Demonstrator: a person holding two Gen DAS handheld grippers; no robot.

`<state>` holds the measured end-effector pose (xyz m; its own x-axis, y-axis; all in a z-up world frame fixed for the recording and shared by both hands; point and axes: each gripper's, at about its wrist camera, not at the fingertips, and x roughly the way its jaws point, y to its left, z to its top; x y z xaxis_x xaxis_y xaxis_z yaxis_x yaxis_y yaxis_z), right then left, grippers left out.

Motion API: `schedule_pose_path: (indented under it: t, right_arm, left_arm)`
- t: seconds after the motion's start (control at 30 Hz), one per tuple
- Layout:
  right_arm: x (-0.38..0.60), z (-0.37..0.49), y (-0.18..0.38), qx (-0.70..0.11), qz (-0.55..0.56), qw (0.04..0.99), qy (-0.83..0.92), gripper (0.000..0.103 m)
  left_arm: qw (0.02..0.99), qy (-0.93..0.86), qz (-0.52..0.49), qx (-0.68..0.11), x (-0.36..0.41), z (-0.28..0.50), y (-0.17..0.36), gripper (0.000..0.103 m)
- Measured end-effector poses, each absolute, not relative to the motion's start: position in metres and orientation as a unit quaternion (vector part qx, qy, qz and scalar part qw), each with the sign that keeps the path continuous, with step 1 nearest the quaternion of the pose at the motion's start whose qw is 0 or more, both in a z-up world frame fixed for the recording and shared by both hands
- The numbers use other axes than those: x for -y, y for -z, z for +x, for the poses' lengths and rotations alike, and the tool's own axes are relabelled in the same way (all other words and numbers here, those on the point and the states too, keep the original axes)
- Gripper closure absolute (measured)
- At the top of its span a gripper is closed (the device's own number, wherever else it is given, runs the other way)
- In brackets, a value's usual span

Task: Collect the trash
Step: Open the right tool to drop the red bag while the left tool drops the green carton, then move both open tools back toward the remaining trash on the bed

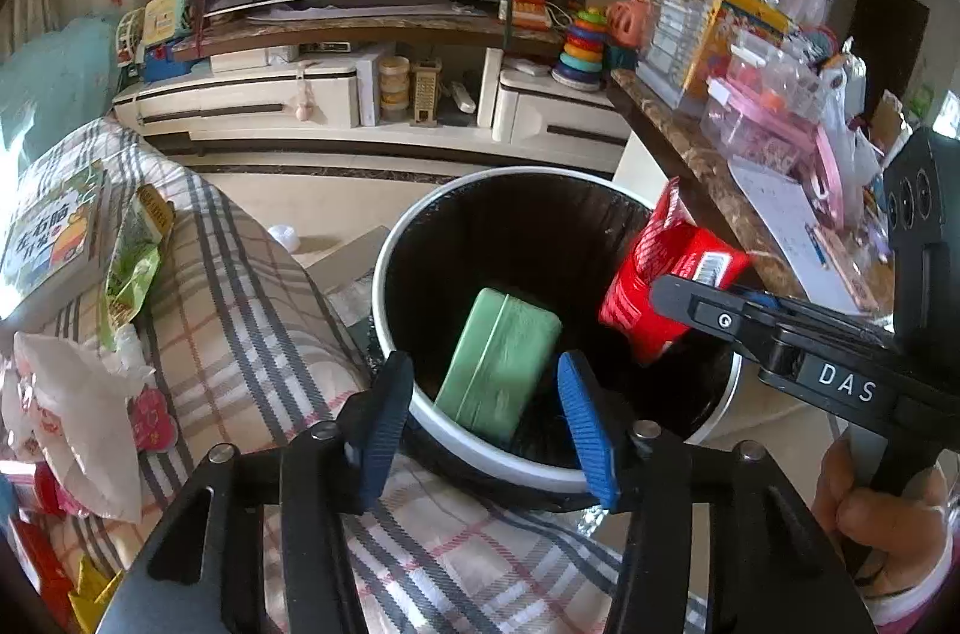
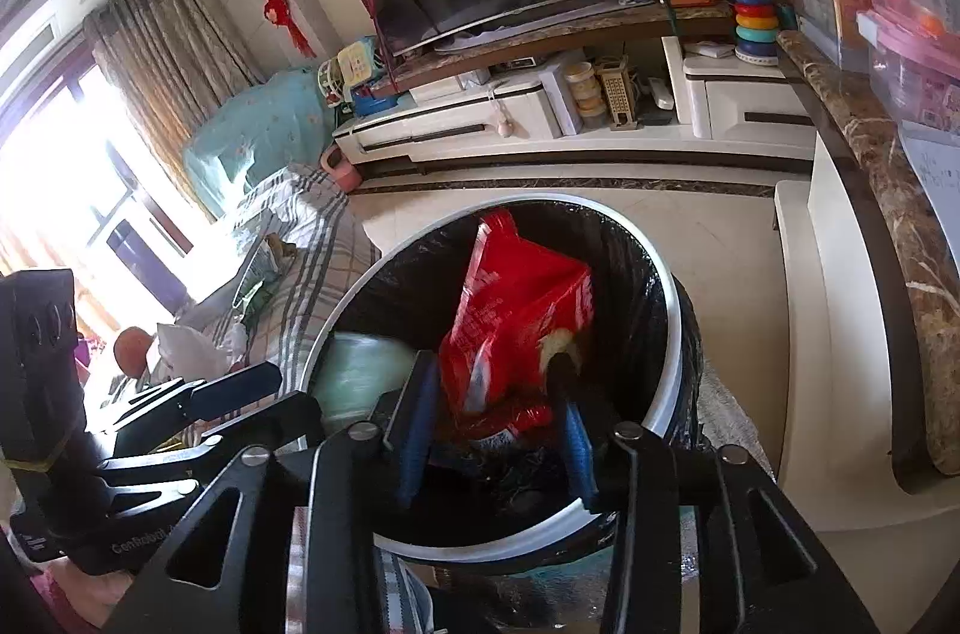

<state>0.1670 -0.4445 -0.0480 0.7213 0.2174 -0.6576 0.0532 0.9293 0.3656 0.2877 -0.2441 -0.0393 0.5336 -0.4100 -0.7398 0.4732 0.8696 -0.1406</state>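
Note:
A round white trash bin (image 1: 480,445) with a black liner stands on the floor between both grippers. A green pack (image 1: 498,364) leans inside the bin against its near wall. My left gripper (image 1: 486,430) hovers open just over the near rim, with nothing between its blue pads (image 1: 384,424). My right gripper (image 2: 498,433) is shut on a red snack bag (image 2: 516,322), which hangs over the bin's mouth. In the left wrist view the right gripper (image 1: 672,289) reaches in from the right, holding the red bag (image 1: 654,268) above the right rim.
A plaid-covered cushion (image 1: 240,274) at the left carries a book (image 1: 51,238), a green wrapper (image 1: 132,268) and a white plastic bag (image 1: 78,418). A marble counter (image 1: 708,160) piled with toy boxes runs along the right. A TV stand (image 1: 360,106) is behind. A hand (image 1: 888,514) grips the right tool.

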Motion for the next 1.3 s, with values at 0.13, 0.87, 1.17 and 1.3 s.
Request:
schedule_pose_path:
  t: [0.13, 0.87, 1.17, 1.3]
  right_arm:
    - [0.443, 0.163, 0.046, -0.366, 0.186, 0.911, -0.044, 0.055]
    - [0.353, 0.121, 0.037, -0.346, 0.175, 0.916, -0.102, 0.012]
    - [0.307, 0.11, 0.047, -0.363, 0.164, 0.908, -0.131, 0.011]
    - [0.286, 0.107, 0.051, -0.369, 0.15, 0.907, -0.138, 0.011]
  left_arm:
    - [0.878, 0.245, 0.029, -0.409, 0.236, 0.282, 0.038, 0.049]
    - [0.896, 0.181, -0.026, -0.405, 0.118, 0.18, 0.029, 0.04]
    - [0.91, 0.138, -0.04, -0.388, 0.068, 0.133, 0.028, 0.038]
    - [0.913, 0.123, -0.048, -0.386, 0.053, 0.118, 0.027, 0.036]
